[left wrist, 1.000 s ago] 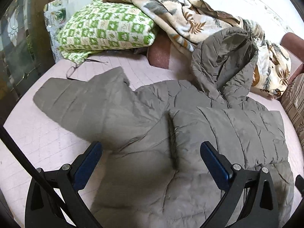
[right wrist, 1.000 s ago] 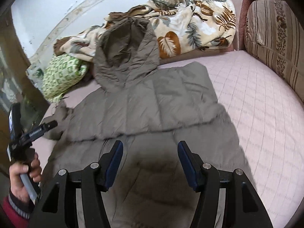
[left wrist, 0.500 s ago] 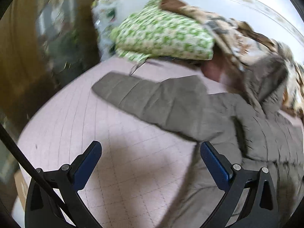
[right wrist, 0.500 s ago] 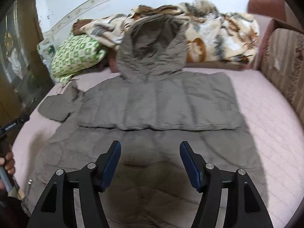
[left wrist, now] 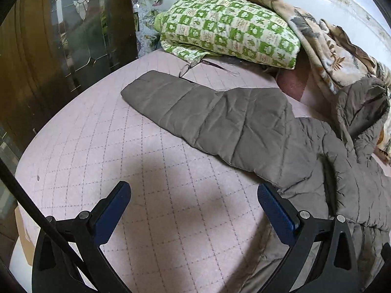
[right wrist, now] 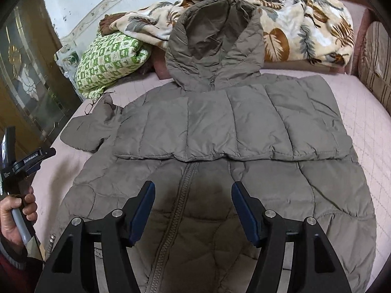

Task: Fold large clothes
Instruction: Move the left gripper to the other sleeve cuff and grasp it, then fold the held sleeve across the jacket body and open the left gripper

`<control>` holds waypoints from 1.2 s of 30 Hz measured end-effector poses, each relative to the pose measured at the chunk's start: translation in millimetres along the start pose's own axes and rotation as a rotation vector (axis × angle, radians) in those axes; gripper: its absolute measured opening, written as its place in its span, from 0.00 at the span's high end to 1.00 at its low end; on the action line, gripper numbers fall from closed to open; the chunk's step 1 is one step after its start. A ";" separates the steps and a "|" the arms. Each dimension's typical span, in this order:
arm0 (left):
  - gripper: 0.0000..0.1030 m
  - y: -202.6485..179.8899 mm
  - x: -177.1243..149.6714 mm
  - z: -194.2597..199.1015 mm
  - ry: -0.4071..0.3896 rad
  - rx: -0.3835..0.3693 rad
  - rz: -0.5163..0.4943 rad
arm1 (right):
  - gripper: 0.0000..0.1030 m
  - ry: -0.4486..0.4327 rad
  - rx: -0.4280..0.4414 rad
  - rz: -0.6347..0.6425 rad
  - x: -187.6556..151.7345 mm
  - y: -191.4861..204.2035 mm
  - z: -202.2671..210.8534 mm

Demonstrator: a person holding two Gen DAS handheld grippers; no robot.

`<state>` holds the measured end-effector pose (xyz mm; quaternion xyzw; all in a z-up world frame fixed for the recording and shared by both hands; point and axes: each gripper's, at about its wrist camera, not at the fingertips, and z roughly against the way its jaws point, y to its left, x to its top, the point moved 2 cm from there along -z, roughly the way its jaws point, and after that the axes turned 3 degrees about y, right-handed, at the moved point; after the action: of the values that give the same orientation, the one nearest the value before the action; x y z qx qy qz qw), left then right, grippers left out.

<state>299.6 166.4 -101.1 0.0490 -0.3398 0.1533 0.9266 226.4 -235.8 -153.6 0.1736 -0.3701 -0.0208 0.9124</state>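
we've got the grey puffer jacket (right wrist: 220, 131) flat on the bed (left wrist: 151, 195), one sleeve (left wrist: 207, 112) stretching up-left of our left tongs (left wrist: 194, 210), nearer than right tongs (right wrist: 193, 205); both spread wide, empty.

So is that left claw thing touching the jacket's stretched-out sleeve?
Apart. The left wrist view shows the open left gripper over bare pink bedding, with the sleeve lying farther off.

home bedroom | quilted pink bed (left wrist: 171, 219) | leaf-print blanket (right wrist: 305, 31) | green pillow (left wrist: 232, 26)
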 end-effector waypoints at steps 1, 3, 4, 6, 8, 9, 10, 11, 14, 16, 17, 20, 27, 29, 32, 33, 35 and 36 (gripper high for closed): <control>0.00 0.6 1.7 -2.9 0.006 -0.002 0.005 | 0.33 0.001 0.005 -0.004 -0.7 -0.7 1.1; 0.00 6.7 1.7 -6.8 0.017 0.000 0.021 | 0.33 0.001 0.008 -0.001 -2.4 -0.1 3.9; 0.00 10.4 1.8 -8.8 0.019 0.006 0.028 | 0.33 -0.002 0.007 0.003 -2.6 0.7 5.4; 0.00 18.8 2.4 -12.1 0.021 0.017 0.039 | 0.33 -0.005 0.013 0.012 -3.1 3.2 7.9; 0.00 30.5 3.6 -17.4 0.031 0.014 0.068 | 0.33 -0.012 0.015 0.020 -3.3 6.4 10.7; 0.00 36.7 4.2 -21.4 0.043 0.003 0.087 | 0.32 -0.014 0.016 0.024 -3.4 7.6 11.6; 0.00 41.8 5.2 -25.2 0.055 -0.005 0.105 | 0.32 -0.015 0.015 0.028 -3.7 8.4 12.2; 0.00 47.9 5.8 -29.1 0.069 -0.015 0.131 | 0.32 -0.015 0.014 0.029 -3.5 9.0 12.5; 0.00 64.5 12.6 -42.6 0.117 -0.070 0.198 | 0.32 -0.014 0.024 0.022 -1.8 8.8 12.5; 0.00 72.9 24.3 -48.4 0.117 -0.089 0.221 | 0.32 -0.014 0.031 0.016 -0.7 9.3 12.0; 0.00 79.5 31.5 -51.3 0.117 -0.100 0.241 | 0.32 -0.013 0.034 0.015 -1.0 9.7 12.3; 0.00 108.3 57.1 -68.6 0.127 -0.191 0.339 | 0.32 -0.012 0.045 0.021 -1.0 11.4 12.9; 0.18 164.6 98.5 -123.9 0.117 -0.235 0.481 | 0.32 -0.002 0.043 0.042 -2.8 12.3 10.8; 0.19 172.5 103.0 -138.9 0.131 -0.274 0.524 | 0.32 0.008 0.052 0.029 -3.0 9.9 7.9; 0.21 174.2 109.4 -155.7 0.118 -0.305 0.547 | 0.32 0.023 0.059 0.008 -2.0 7.9 1.7; 0.23 173.8 112.2 -161.6 0.113 -0.313 0.545 | 0.32 0.029 0.064 0.003 -1.9 7.7 -0.2; 0.24 173.4 116.6 -173.1 0.114 -0.299 0.541 | 0.32 0.038 0.070 -0.004 -1.5 8.4 -4.2; 0.27 173.5 117.7 -181.4 0.113 -0.293 0.544 | 0.32 0.041 0.071 -0.003 -1.4 9.1 -5.6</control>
<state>441.0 395.8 -166.1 -0.1861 -0.3067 0.3474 0.8664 228.4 -225.4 -155.3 0.2068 -0.3515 -0.0056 0.9130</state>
